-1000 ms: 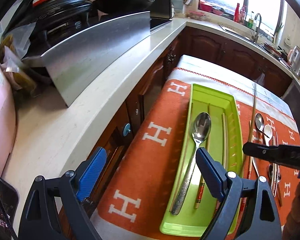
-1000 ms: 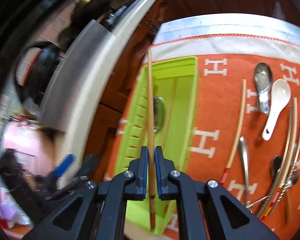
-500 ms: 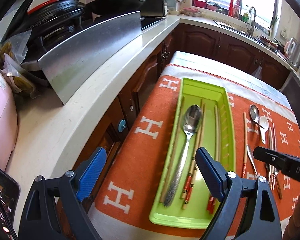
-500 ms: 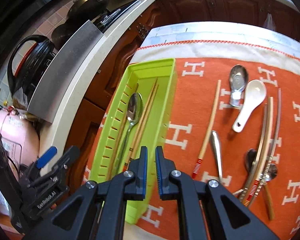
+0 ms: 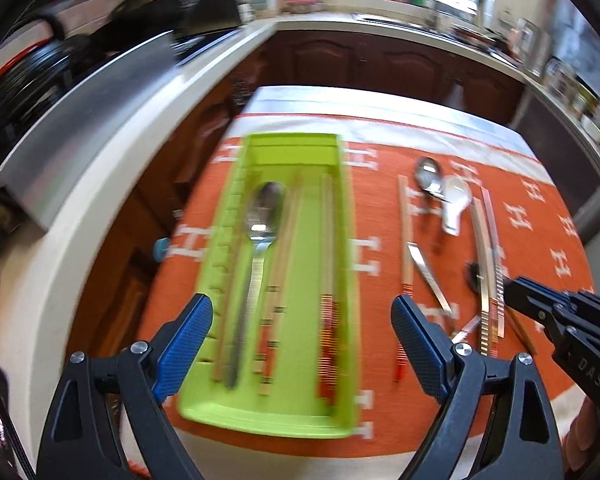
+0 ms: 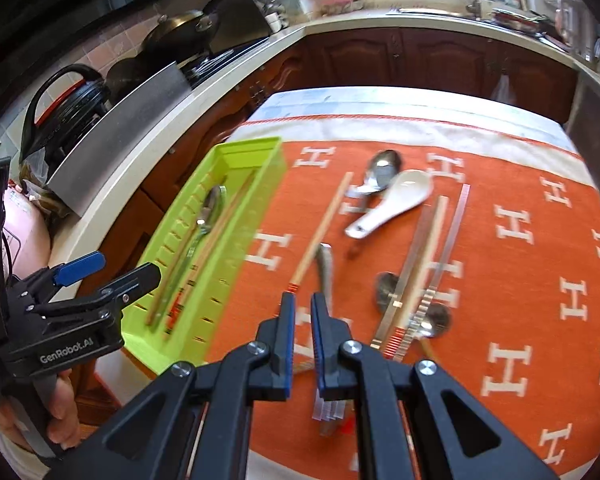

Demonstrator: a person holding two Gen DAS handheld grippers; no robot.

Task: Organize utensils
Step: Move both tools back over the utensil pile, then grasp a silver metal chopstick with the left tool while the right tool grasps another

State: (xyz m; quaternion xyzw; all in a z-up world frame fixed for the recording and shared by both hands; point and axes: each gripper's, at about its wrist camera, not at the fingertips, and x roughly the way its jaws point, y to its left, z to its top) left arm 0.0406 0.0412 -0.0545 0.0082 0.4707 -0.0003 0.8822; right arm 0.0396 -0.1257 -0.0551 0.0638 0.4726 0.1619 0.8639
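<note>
A lime green utensil tray point(image 5: 342, 280) point(image 6: 256, 216) lies on the orange cloth. It holds a metal spoon point(image 5: 260, 240) point(image 6: 208, 216) and several chopsticks point(image 5: 327, 260). Loose on the cloth to its right lie a wooden chopstick point(image 6: 322, 232) point(image 5: 405, 236), a white ceramic spoon point(image 6: 396, 204) point(image 5: 456, 208), metal spoons point(image 6: 380, 172) and more chopsticks point(image 6: 428, 264). My left gripper point(image 5: 300, 344) is open and empty above the tray's near end. My right gripper point(image 6: 302, 332) has its jaws nearly together with nothing between them, above the cloth near a metal handle point(image 6: 326, 268).
The orange cloth point(image 6: 520, 280) covers a small table beside a white kitchen counter point(image 5: 112, 184) with dark wooden cabinets point(image 6: 420, 56). A steel panel point(image 6: 120, 136), pans and a black kettle point(image 6: 68, 108) stand on the counter at left. A sink is at the far back.
The right gripper let go of a chopstick into the tray and swung right over the loose utensils. The left gripper moved right, centring over the tray, and stays open.
</note>
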